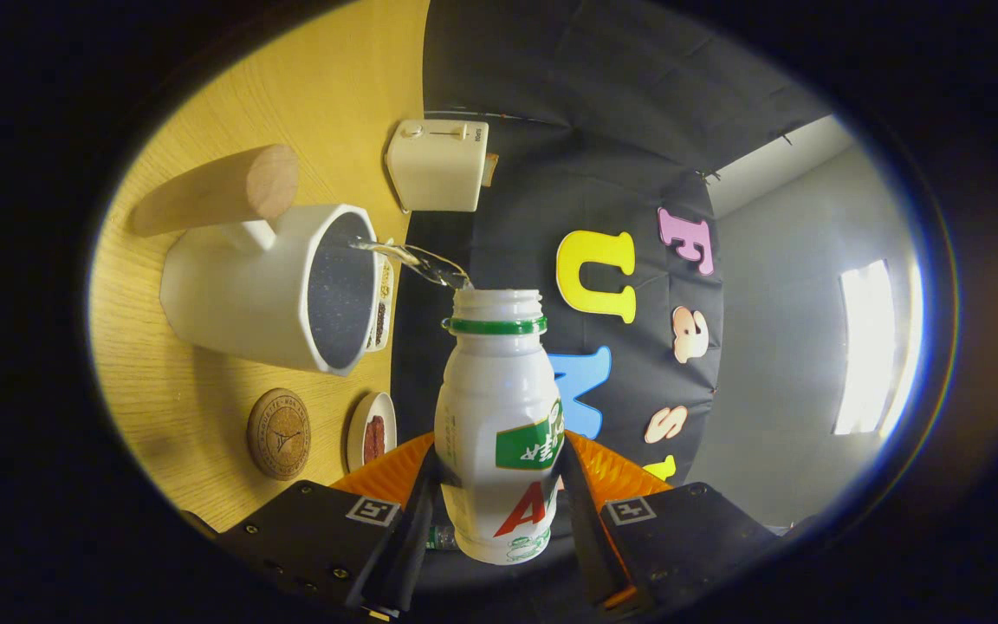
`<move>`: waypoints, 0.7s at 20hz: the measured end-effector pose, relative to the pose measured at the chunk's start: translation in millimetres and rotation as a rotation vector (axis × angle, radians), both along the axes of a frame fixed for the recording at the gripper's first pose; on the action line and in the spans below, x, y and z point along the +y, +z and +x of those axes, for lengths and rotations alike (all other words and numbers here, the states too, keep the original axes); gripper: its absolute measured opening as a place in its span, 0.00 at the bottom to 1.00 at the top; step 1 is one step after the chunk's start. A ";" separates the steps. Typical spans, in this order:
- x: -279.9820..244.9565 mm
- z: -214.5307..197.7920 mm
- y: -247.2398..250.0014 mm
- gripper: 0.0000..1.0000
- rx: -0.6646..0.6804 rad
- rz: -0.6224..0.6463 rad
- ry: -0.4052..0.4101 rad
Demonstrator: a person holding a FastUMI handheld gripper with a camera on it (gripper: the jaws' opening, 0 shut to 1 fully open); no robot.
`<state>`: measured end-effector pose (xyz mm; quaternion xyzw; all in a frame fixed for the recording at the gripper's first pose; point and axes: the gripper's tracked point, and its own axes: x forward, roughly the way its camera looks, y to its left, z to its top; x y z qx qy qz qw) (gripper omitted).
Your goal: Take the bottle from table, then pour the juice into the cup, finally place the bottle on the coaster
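The wooden table (204, 381) carries a white cup (265, 286) with a wooden handle; a toaster (438, 165) stands beyond. The gripper (499, 485) clamps the tipped bottle (499, 416), label unreadable, juice (412, 258) streaming into the cup. The stamped coaster (279, 433) lies beside a small dish (372, 431).

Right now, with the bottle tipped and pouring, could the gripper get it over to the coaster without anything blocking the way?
Probably yes. The fingers are shut on the bottle, and bare table lies around the coaster. The cup and a small dish stand beside it, so steer between them.
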<state>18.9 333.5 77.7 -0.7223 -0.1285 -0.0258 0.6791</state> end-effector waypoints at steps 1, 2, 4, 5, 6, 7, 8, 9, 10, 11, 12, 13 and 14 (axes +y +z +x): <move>-0.2 -0.3 0.7 0.72 -0.002 -0.005 -0.001; -1.1 0.5 1.5 0.71 -0.004 -0.007 -0.002; -1.9 0.9 1.2 0.72 -0.002 -0.005 -0.005; -2.8 1.0 1.5 0.72 -0.001 -0.005 -0.005; -3.8 1.4 2.8 0.72 -0.004 -0.007 -0.008; -4.9 1.4 3.9 0.72 -0.007 -0.010 -0.010; -5.5 1.0 4.6 0.71 -0.008 -0.012 -0.011; -6.6 1.0 5.5 0.71 -0.008 -0.014 -0.013; -7.1 0.5 6.5 0.71 -0.008 -0.016 -0.014; -7.8 0.0 7.4 0.71 -0.010 -0.018 -0.016; -8.4 0.1 8.0 0.72 -0.012 -0.019 -0.017; -8.7 -1.1 9.0 0.72 -0.015 -0.020 -0.019; -9.6 -0.8 10.2 0.72 -0.015 -0.022 -0.020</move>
